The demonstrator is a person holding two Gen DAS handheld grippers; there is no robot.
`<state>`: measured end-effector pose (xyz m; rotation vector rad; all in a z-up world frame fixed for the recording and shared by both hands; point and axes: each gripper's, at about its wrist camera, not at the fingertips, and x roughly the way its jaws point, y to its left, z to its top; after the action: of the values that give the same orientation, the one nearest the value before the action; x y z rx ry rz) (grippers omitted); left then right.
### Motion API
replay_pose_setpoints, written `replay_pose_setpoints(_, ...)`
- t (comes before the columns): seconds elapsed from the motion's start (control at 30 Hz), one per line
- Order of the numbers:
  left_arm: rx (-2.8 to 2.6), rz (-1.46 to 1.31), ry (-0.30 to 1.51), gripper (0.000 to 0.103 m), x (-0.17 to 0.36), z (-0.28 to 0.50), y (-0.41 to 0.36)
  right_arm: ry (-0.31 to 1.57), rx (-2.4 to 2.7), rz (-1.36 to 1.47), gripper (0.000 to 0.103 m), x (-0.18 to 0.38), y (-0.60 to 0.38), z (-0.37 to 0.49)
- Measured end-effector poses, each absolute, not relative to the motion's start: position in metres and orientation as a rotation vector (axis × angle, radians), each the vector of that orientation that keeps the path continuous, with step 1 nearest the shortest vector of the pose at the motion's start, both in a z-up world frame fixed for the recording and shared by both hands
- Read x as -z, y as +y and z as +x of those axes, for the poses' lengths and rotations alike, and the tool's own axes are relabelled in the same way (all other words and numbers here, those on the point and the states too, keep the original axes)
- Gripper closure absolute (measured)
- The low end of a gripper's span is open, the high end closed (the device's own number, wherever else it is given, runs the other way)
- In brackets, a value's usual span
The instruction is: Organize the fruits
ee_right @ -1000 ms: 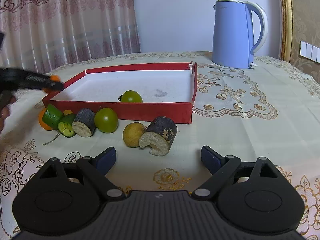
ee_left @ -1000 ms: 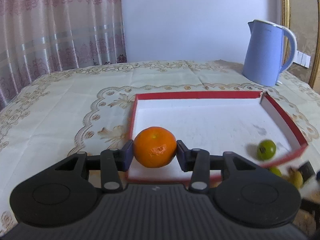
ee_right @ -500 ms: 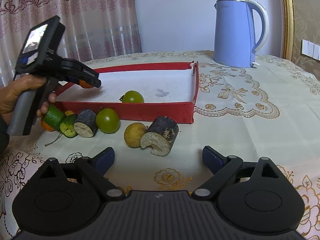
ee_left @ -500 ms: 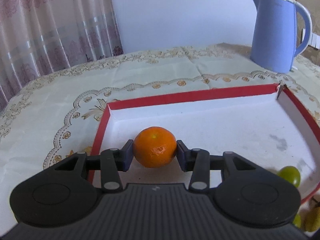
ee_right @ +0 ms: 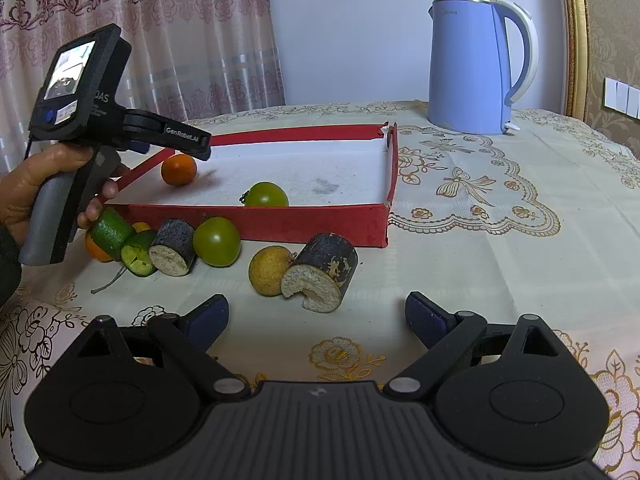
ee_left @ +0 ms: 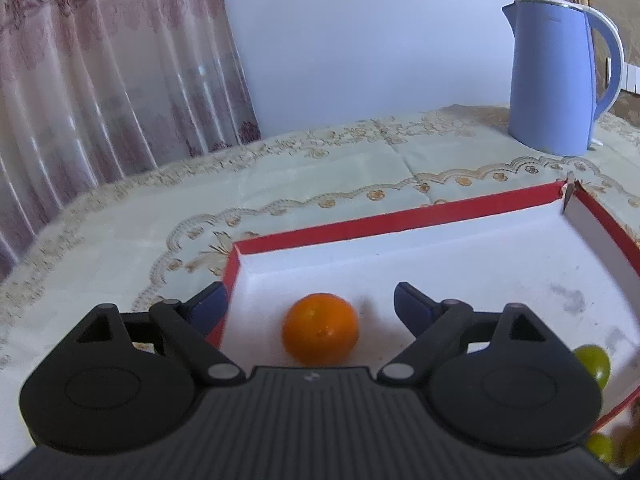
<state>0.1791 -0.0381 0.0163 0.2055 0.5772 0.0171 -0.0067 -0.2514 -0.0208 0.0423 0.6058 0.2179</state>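
A red tray (ee_left: 400,222) with a white floor lies on the table; it also shows in the right wrist view (ee_right: 280,222). An orange (ee_left: 320,329) rests on the tray floor near its left corner, free between the spread fingers of my open left gripper (ee_left: 310,304). The right wrist view shows the orange (ee_right: 179,169) below the left gripper (ee_right: 196,148). A green tomato (ee_right: 266,196) lies in the tray too. My right gripper (ee_right: 316,316) is open and empty, above the cloth in front of a yellow fruit (ee_right: 270,270) and a dark cut log piece (ee_right: 322,276).
A blue kettle (ee_right: 472,68) stands behind the tray. In front of the tray lie a green tomato (ee_right: 217,241), a second log piece (ee_right: 175,247), green cut pieces (ee_right: 112,234) and an orange fruit (ee_right: 96,249). Curtains hang at the back left.
My left gripper carried the orange over the tray's left corner, then opened; the orange now sits on the tray floor. My right gripper stayed still and open.
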Motion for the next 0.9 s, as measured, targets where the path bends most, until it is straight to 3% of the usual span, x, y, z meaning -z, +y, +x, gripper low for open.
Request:
replay_pose_setpoints(0.47,0.006,0.113,0.505,0.013,-0.039,0.093,0.003,0.606,-0.218,0.041,0.007,0.021,-0.251,-0.007)
replay_pose_setpoints(0.9,-0.029,0.109,0.506,0.008,-0.021,0.031,0.039,0.606,-0.217,0.04,0.007,0.021,-0.251,-0.007)
